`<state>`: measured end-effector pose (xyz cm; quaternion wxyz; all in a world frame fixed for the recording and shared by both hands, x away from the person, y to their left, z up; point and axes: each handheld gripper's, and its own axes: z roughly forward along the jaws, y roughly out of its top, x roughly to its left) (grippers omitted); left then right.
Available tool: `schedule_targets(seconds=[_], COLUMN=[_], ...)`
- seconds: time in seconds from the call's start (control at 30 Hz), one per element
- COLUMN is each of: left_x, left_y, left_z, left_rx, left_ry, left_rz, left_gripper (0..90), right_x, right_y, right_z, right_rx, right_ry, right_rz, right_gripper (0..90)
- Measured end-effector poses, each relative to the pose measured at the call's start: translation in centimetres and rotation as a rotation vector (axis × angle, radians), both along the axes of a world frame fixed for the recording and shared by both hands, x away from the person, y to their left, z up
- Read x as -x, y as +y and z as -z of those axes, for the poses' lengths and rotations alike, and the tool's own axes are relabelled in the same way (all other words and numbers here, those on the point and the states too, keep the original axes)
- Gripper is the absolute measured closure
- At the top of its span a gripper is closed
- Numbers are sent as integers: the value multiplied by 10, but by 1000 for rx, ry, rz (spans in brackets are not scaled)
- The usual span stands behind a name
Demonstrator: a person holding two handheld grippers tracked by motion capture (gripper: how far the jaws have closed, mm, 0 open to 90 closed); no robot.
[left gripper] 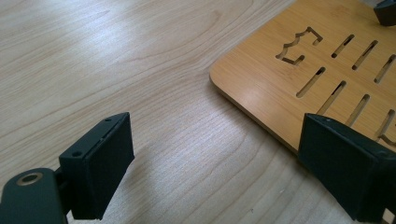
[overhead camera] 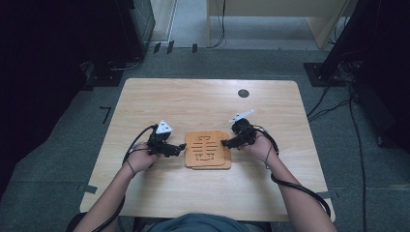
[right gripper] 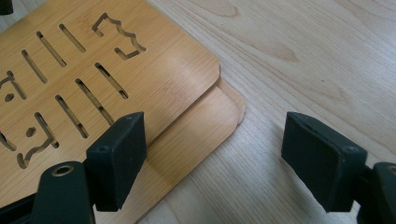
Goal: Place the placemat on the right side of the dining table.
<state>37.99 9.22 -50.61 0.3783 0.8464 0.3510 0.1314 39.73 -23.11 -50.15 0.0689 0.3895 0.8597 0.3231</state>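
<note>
Black jaws of the right gripper (right gripper: 215, 158) stand wide apart, holding nothing, at a corner of two stacked bamboo boards (right gripper: 93, 84) with cut-out slots; no writing is legible. The left gripper (left gripper: 215, 172), also wide open and empty, faces the stack's opposite edge on the wooden table (overhead camera: 193, 96).

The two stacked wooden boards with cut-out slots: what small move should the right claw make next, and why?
Probably ease the right claw forward so its open jaws straddle the corner of the upper slotted wooden board. That board lies skewed on the plain lower wooden board, whose corner sticks out beside it, and the jaws grip nothing. The left claw waits open at the opposite edge.
</note>
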Motion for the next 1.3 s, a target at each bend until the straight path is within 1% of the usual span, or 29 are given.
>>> schedule_targets(seconds=[0.1, 0.23, 0.57, 0.7, 0.97, 1.0, 1.1, 1.17, 1.27, 1.3], left_x=[0, 1, 1, 0, 1, 0, 0, -1, -2, -2], left_y=[0, 1, 1, 2, 0, 0, 0, 1, 2, 2], left_z=[0, 0, 0, 0, 3, 3, 4, 4, 4, 4], left_rx=[-1, -3, -2, -4, -9, -6, -4, 5, 8, 6], left_ry=[0, 0, 0, 1, 2, 7, 4, 11, 11, 8], left_rz=[-1, -1, -5, -7, -5, -6, -6, -9, -15, -14], left_gripper=[97, 97, 97, 97, 97, 97, 97, 96, 97, 96], right_x=[-1, -1, -1, -1, -1, 0, 0, 1, 2, 2], right_y=[2, 5, 10, 11, 13, 14, 15, 17, 19, 19], right_z=[0, 0, 0, 0, -6, -7, -8, -9, -14, -15], right_rx=[-1, -2, -1, -2, -17, -15, -18, -16, -34, -36], right_ry=[8, 4, -3, 3, -3, 0, -3, -4, 4, -1], right_rz=[6, 3, 14, 21, 37, 47, 44, 48, 62, 61], right_gripper=[220, 218, 207, 204, 202, 202, 202, 202, 202, 202])
